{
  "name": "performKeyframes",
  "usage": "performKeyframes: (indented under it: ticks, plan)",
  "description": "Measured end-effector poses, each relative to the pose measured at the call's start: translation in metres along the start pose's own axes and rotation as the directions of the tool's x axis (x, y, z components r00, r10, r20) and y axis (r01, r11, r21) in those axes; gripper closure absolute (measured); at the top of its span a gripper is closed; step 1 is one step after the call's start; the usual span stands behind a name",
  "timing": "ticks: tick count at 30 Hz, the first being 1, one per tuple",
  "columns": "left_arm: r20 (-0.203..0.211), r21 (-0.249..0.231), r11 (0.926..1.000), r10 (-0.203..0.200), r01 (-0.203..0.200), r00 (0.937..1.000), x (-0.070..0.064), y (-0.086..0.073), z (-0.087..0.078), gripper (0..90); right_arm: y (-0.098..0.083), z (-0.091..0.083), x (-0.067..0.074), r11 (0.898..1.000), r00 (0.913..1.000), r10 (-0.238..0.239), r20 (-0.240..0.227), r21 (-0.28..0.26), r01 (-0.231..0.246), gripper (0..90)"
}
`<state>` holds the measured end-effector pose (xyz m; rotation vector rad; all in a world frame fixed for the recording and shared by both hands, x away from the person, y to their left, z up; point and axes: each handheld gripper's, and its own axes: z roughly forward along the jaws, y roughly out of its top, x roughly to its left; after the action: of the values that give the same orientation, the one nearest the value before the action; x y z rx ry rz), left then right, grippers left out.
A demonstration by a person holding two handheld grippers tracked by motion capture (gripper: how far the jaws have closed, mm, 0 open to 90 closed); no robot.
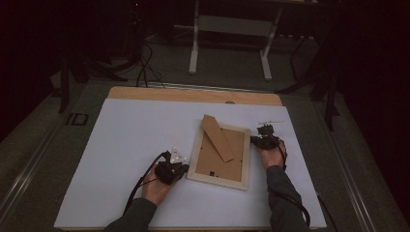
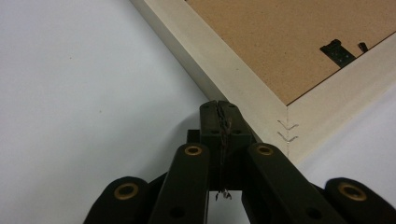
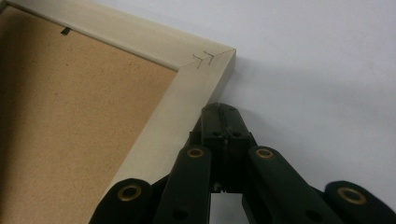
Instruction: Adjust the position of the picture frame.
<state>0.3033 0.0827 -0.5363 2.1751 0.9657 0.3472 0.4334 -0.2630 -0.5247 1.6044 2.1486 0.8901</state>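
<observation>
One picture frame (image 1: 220,154) lies face-down, centre-right on the white table cover (image 1: 121,145), with its cardboard stand (image 1: 218,137) flipped open. It looks light and stiff; any glass would be fragile, so take it by the wooden rails, not the backing. Two grippers: left gripper (image 2: 219,108) closed and empty at the near-left corner, right gripper (image 3: 223,112) closed and empty at the far-right corner.

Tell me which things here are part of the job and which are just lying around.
In the job:
- picture frame, face down, prop stand up
- left gripper, shut, at its near left corner
- right gripper, shut, by its far right corner

Lying about:
- white table cover
- desk legs behind
- floor cables
</observation>
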Motion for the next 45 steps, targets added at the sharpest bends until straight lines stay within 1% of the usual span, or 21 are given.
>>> performKeyframes:
  ticks: [3,7,14,18,24,26,30,31,35,37,39,41,43,45]
  plan:
    - [0.008,0.002,1.0,-0.002,0.002,1.0,-0.002,0.0,0.0,89.9,0.0,0.0,0.0,1.0,0.9999,-0.003,-0.012,0.004,0.003,90.0]
    - [0.031,-0.002,1.0,-0.007,0.007,0.9995,-0.004,0.0,0.001,89.9,0.001,0.0,0.003,1.0,0.9997,-0.009,-0.021,0.009,0.009,90.0]
    - [0.033,0.001,1.0,0.007,-0.007,0.9994,-0.01,0.0,0.001,90.0,0.003,0.003,0.01,0.999,0.9988,-0.029,-0.039,0.023,0.029,90.0]
    - [0.037,0.002,0.9999,0.016,-0.016,0.9992,-0.013,0.0,0.001,90.0,0.004,0.004,0.014,0.999,0.9985,-0.03,-0.045,0.026,0.032,90.0]
    - [0.045,0.009,0.9992,0.037,-0.038,0.9983,-0.02,0.001,0.002,90.0,0.006,0.005,0.019,0.998,0.9969,-0.045,-0.065,0.038,0.047,90.0]
    - [0.053,0.013,0.9982,0.058,-0.059,0.9969,-0.023,0.002,0.002,90.0,0.007,0.006,0.022,0.997,0.9958,-0.059,-0.07,0.047,0.062,90.0]
    - [0.067,0.019,0.9964,0.08,-0.082,0.9945,-0.029,0.002,0.002,90.0,0.009,0.007,0.025,0.996,0.9954,-0.063,-0.073,0.058,0.068,90.0]
    - [0.069,0.021,0.9958,0.087,-0.089,0.9938,-0.03,0.002,0.002,90.0,0.009,0.007,0.025,0.996,0.995,-0.071,-0.071,0.056,0.075,90.0]
    - [0.089,0.025,0.995,0.094,-0.097,0.9916,-0.035,0.002,0.001,90.0,0.01,0.007,0.028,0.994,0.9946,-0.08,-0.065,0.064,0.084,90.0]
    - [0.103,0.025,0.9945,0.099,-0.102,0.9897,-0.039,0.002,0.002,90.0,0.01,0.008,0.029,0.994,0.9943,-0.085,-0.064,0.064,0.089,90.0]
    - [0.114,0.027,0.9927,0.114,-0.118,0.9869,-0.044,0.002,0.002,90.0,0.01,0.008,0.03,0.994,0.994,-0.086,-0.067,0.063,0.09,90.0]
    - [0.111,0.027,0.9905,0.131,-0.135,0.9852,-0.049,0.002,0.001,90.0,0.011,0.009,0.031,0.993,0.9934,-0.095,-0.063,0.063,0.099,90.0]
    - [0.108,0.033,0.9899,0.134,-0.138,0.9852,-0.053,0.002,0.001,90.0,0.011,0.009,0.032,0.992,0.9928,-0.102,-0.062,0.062,0.106,90.0]
    - [0.116,0.033,0.9902,0.131,-0.135,0.9846,-0.056,0.002,0.001,90.0,0.012,0.01,0.034,0.991,0.9921,-0.109,-0.062,0.066,0.113,90.0]
